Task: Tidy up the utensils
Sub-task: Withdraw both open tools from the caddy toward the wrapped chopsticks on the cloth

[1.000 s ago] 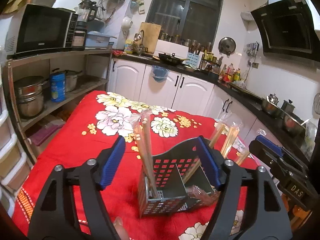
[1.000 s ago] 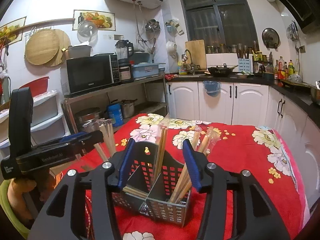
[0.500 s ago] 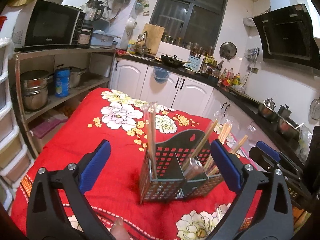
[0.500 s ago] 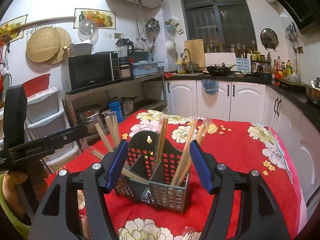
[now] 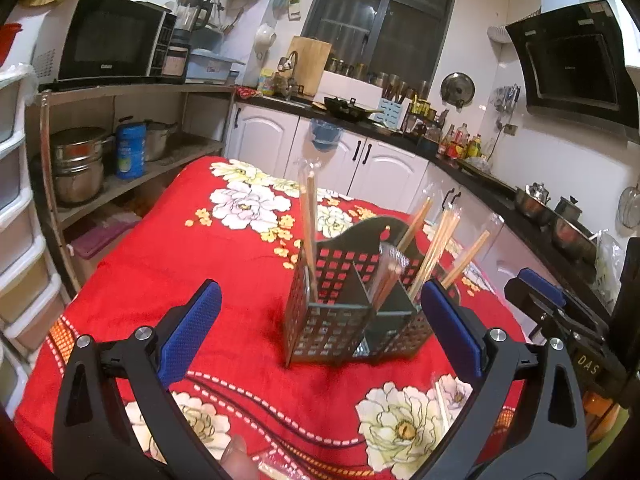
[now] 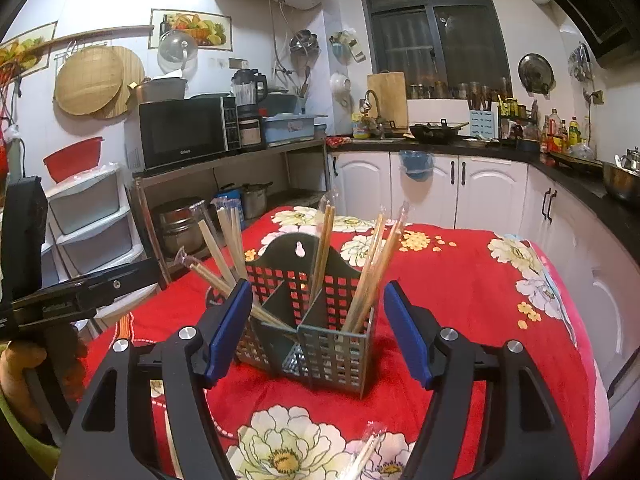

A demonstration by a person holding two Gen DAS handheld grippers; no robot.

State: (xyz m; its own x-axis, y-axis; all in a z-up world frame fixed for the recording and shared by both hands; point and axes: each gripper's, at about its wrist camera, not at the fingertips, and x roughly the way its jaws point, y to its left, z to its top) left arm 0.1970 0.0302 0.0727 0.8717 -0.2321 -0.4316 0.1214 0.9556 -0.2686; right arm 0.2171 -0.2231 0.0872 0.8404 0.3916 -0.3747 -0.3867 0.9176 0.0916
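- Across the whole scene, my largest thing is the tabletop under a red cloth printed with white and yellow flowers (image 5: 168, 280); it carries everything I work with.
- Near its middle stands the dark grey perforated plastic utensil caddy with inner dividers (image 6: 320, 320), upright on the cloth.
- Inside the caddy, pairs of wooden chopsticks in clear plastic sleeves (image 6: 372, 272) lean in several compartments; one pair (image 5: 309, 216) stands nearly upright in the left compartment as my left camera shows it.
- My left gripper (image 5: 320, 340) hangs just short of the caddy, its blue-padded fingers spread wide and clamped on nothing.
- My right gripper (image 6: 318, 332) faces the caddy from the other side, fingers apart and clear of its walls, holding nothing.
- Smallest, a few sleeved chopsticks (image 6: 368, 452) lie loose on the cloth close to me, and another sleeve (image 5: 440, 404) shows beside the right finger of my left gripper.
- I judge the sorting mostly done: most pairs are housed, and those loose ones are left to pick up and drop in.
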